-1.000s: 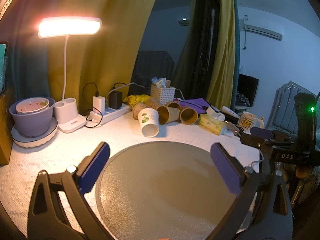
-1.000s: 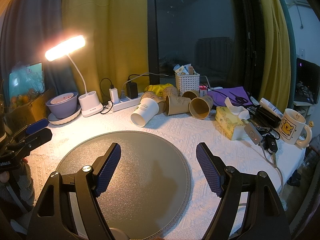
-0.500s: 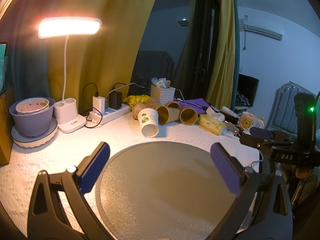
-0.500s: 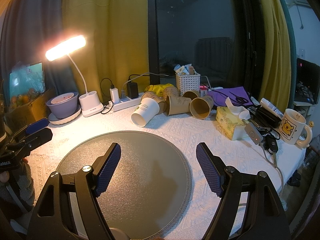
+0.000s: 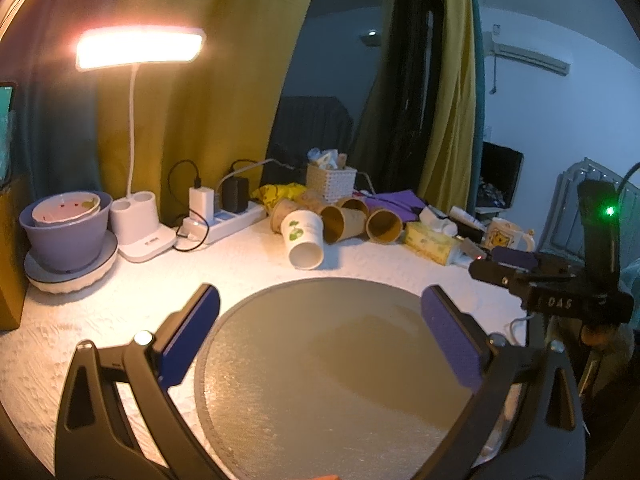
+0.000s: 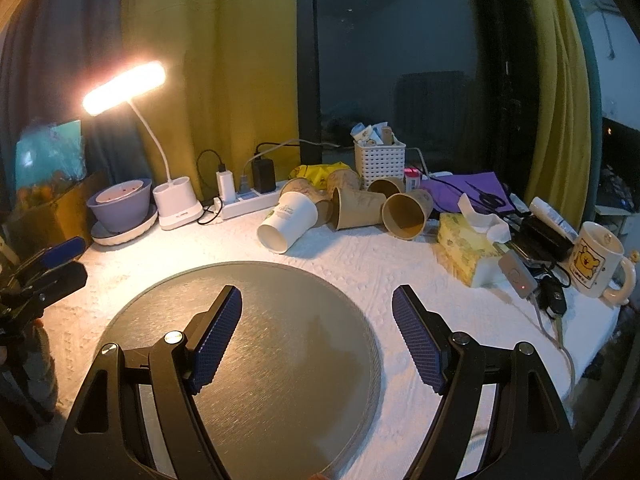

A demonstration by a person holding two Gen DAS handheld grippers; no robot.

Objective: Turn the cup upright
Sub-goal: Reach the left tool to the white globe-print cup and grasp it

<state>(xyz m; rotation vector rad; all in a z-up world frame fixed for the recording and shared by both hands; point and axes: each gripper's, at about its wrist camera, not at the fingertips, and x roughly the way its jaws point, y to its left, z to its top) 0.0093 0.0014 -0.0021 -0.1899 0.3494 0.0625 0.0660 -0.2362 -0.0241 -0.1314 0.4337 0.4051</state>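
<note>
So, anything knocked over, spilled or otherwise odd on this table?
Yes. A white paper cup lies on its side behind the round grey mat, mouth toward the camera. Several brown paper cups lie toppled in a heap right behind it. No spill is visible. Both grippers, left and right, are open and empty.

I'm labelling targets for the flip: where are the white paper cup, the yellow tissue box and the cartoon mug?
white paper cup (image 6: 289, 220), right wrist view, side wall.
yellow tissue box (image 6: 464, 246), right wrist view, top face.
cartoon mug (image 6: 594, 265), right wrist view, printed side.
</note>
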